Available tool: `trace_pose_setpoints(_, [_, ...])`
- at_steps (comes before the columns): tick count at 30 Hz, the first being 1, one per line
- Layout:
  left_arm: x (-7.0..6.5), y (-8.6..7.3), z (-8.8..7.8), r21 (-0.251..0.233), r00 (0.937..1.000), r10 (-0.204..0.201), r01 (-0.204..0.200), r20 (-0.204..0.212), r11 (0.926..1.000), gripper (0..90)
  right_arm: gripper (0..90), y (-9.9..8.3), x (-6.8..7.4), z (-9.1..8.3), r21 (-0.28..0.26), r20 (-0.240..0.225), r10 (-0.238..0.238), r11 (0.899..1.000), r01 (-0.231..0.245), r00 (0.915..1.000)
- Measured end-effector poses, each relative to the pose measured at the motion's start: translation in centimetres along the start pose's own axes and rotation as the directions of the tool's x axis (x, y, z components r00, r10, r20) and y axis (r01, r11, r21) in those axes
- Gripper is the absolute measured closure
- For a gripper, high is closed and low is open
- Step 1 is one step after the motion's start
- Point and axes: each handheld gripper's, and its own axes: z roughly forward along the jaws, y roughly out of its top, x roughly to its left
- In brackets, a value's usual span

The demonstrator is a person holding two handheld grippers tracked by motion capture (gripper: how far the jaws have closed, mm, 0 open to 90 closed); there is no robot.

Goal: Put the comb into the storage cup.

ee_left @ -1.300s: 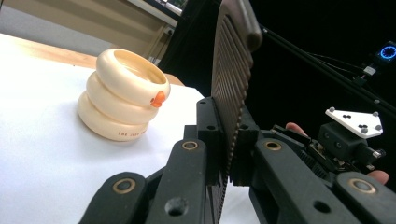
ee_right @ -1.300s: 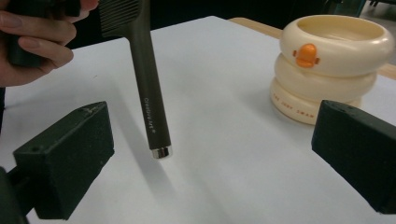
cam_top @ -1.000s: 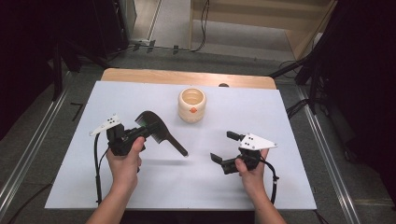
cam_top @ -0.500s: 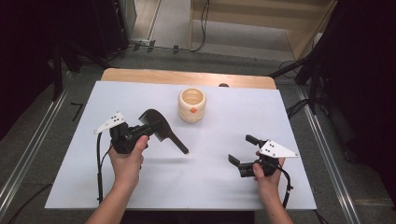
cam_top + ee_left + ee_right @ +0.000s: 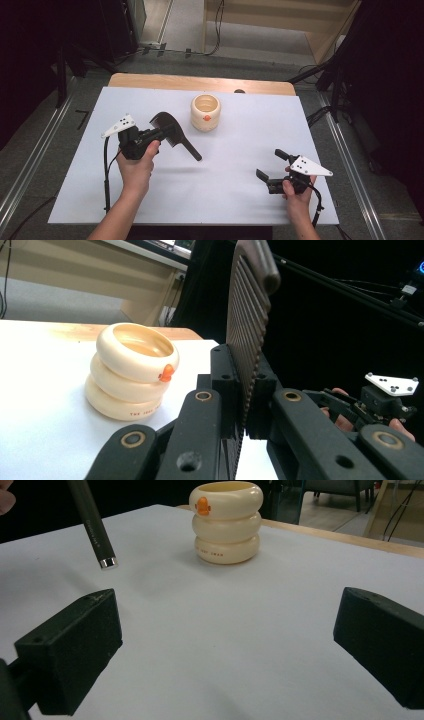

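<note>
The white-covered tabletop (image 5: 150, 210) with its bare wooden far edge took up most of the scene, and everything else sat on or over it. The left hand-held gripper (image 5: 159, 134), black with a grey three-cornered plate on top, was lifted over the left half of the sheet, its jaws clamped tight on the toothed head of a dark brown plastic comb (image 5: 172, 134) with a long thin handle. The comb was clear of the surface; in the high view its handle slanted down and toward the right, ending just above the sheet, and in the left gripper view the teeth stood upright between the jaws. The right hand-held gripper (image 5: 272, 165), the same make, hung low near the front right corner, jaws spread wide with nothing between them, well apart from the comb. Farther back, near the middle, stood a small cream ringed cup (image 5: 205, 112) with an orange mark on its side, upright and touched by neither gripper.
</note>
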Motion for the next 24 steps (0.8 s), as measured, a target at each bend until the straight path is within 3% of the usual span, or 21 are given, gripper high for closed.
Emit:
trace_pose_setpoints(15, [0.4, 0.8, 0.5, 0.002, 1.0, 0.008, -0.008, -0.004, 1.0, 86.2, 0.0, -0.9, -1.1, -1.6, 0.007, 0.031, -0.006, 1.0, 0.006, 0.9995])
trace_pose_setpoints(24, [0.7, 1.7, 1.2, -0.001, 0.9999, 0.012, -0.012, -0.005, 0.9999, 86.2, 0.0, -1.3, -2.0, -3.1, -0.015, 0.042, 0.021, 1.0, -0.021, 0.9989])
